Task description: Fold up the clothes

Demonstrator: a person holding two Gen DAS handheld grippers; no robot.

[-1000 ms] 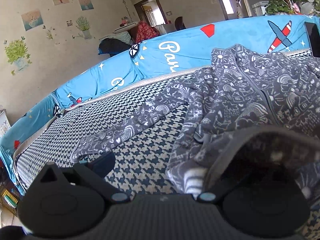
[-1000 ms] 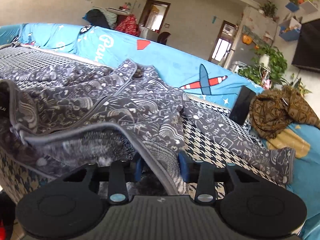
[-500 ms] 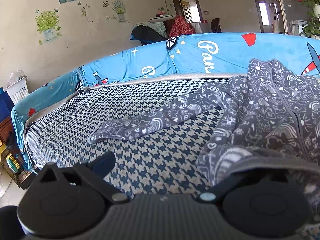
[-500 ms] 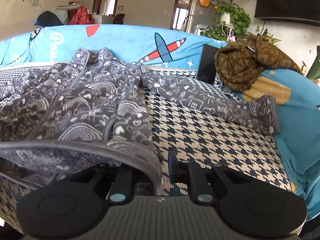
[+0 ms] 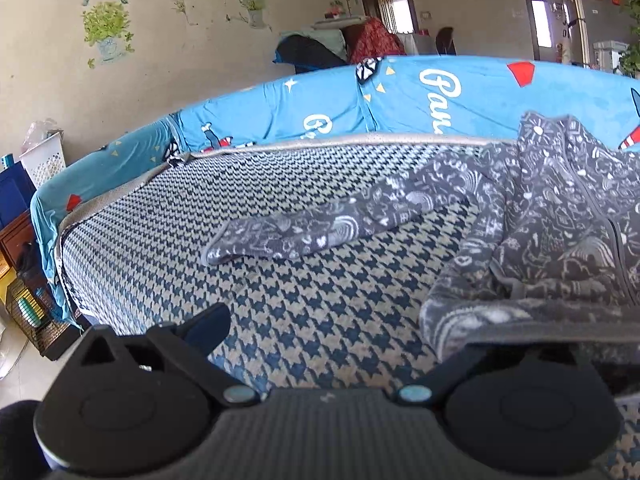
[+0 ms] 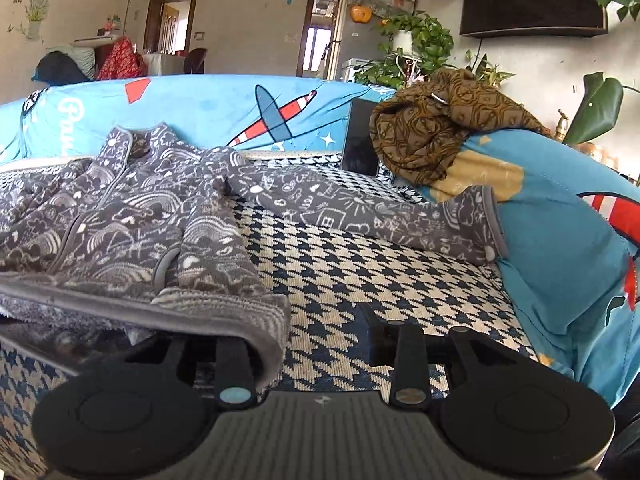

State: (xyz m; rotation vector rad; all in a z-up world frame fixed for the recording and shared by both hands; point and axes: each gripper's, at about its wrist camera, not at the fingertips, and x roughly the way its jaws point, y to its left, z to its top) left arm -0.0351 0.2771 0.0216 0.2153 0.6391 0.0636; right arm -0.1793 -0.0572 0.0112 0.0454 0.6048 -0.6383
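Soft, limp fleece jacket (image 6: 132,216) spread front-up on the houndstooth sofa seat (image 5: 312,304), sleeves out to both sides. Light, floppy, likely to sag; best taken by the ribbed hem (image 6: 224,308). Left gripper (image 5: 320,332) wide, right finger under the hem. Right gripper (image 6: 320,332) opening, hem draped over its left finger.

Both views are bright with even daylight, which enters through the lit doorway (image 5: 541,20) far back in the left wrist view and the doorway (image 6: 316,50) in the right wrist view; both openings are blown out to white. Shadows are soft and shallow. Fisheye distortion bows the sofa back (image 5: 400,96) into an arc, and the frame corners go black. The hem of the grey patterned jacket (image 6: 140,312) nearest the lens is soft and out of focus.
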